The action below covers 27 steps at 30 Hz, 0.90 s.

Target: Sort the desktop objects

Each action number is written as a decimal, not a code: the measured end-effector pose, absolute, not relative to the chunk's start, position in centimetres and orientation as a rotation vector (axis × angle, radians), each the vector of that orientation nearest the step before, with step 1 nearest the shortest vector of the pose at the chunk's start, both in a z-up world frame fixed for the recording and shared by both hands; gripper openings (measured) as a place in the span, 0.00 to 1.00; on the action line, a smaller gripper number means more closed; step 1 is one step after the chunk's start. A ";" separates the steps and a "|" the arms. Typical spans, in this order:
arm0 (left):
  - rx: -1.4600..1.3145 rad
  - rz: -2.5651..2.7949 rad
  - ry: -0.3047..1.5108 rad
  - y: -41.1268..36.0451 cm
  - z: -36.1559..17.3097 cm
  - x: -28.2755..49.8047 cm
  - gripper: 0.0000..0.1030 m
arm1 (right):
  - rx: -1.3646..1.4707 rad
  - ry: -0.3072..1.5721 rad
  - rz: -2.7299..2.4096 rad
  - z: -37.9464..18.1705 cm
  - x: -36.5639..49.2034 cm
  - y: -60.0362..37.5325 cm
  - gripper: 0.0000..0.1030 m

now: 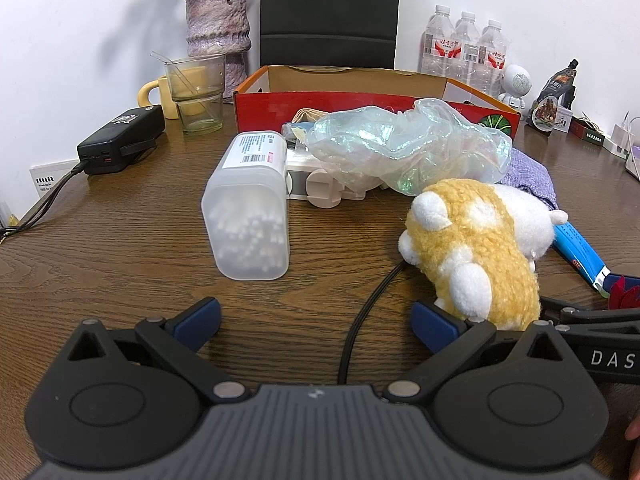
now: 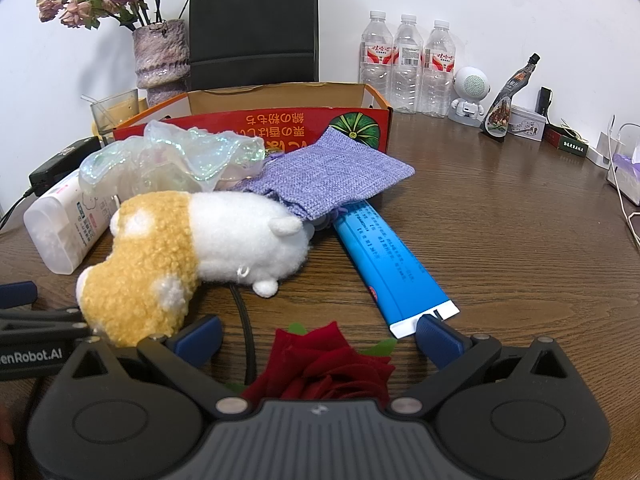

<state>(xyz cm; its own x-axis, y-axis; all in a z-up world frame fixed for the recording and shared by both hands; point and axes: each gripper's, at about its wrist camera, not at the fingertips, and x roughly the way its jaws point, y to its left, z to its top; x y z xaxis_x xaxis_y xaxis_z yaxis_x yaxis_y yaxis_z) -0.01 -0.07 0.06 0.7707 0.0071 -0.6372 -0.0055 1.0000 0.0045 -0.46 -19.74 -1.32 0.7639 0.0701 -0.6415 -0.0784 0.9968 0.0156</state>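
A yellow and white plush toy (image 1: 476, 248) (image 2: 188, 248) lies on the wooden table, touching the right finger of my open left gripper (image 1: 316, 320). A frosted cotton swab box (image 1: 250, 216) (image 2: 64, 224) lies ahead on its side. Behind them sit an iridescent plastic bag (image 1: 404, 148) (image 2: 176, 156), a purple cloth pouch (image 2: 336, 172) and a blue tube box (image 2: 388, 264) (image 1: 580, 252). My right gripper (image 2: 318, 336) is open, with a red fabric rose (image 2: 320, 364) lying between its fingers. The red cardboard box (image 1: 360, 100) (image 2: 280, 120) stands open at the back.
A black cable (image 1: 360, 320) (image 2: 246, 328) runs under the toy. A white power strip (image 1: 320, 184), black charger (image 1: 124, 140), glass cup (image 1: 196, 92), yellow mug (image 1: 160, 96), vase (image 1: 218, 28), water bottles (image 2: 408, 64), a small white robot speaker (image 2: 470, 92) and a black bag (image 2: 254, 24) line the back.
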 end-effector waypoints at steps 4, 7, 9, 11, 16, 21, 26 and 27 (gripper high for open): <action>0.002 0.007 0.691 0.0 0.1 0.0 1.00 | -0.012 0.697 0.081 -1.4 -0.4 -19.7 1.00; 0.002 0.007 0.691 0.0 0.1 0.0 1.00 | -0.012 0.697 0.080 -1.3 -0.4 -19.7 1.00; 0.002 0.007 0.691 0.0 0.1 0.0 1.00 | -0.012 0.697 0.080 -1.2 -0.4 -19.8 1.00; 0.002 0.007 0.691 0.0 0.0 0.0 1.00 | -0.012 0.697 0.080 -1.2 -0.4 -19.8 1.00; 0.002 0.007 0.691 0.0 0.0 0.0 1.00 | -0.012 0.697 0.080 -1.2 -0.4 -19.8 1.00; 0.002 0.006 0.691 0.0 0.0 0.0 1.00 | -0.012 0.697 0.080 -1.3 -0.4 -19.7 1.00; 0.002 0.007 0.691 0.0 0.0 0.0 1.00 | -0.012 0.697 0.080 -1.2 -0.4 -19.8 1.00; 0.002 0.007 0.691 0.0 0.0 0.0 1.00 | -0.012 0.697 0.080 -1.2 -0.4 -19.8 1.00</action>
<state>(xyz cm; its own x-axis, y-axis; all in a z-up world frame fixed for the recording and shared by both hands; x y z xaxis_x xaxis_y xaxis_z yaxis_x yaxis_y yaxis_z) 0.01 -0.03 0.04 0.7706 0.0067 -0.6372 -0.0054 1.0000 0.0040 -0.41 -19.79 -1.21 0.7640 0.0700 -0.6414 -0.0778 0.9968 0.0161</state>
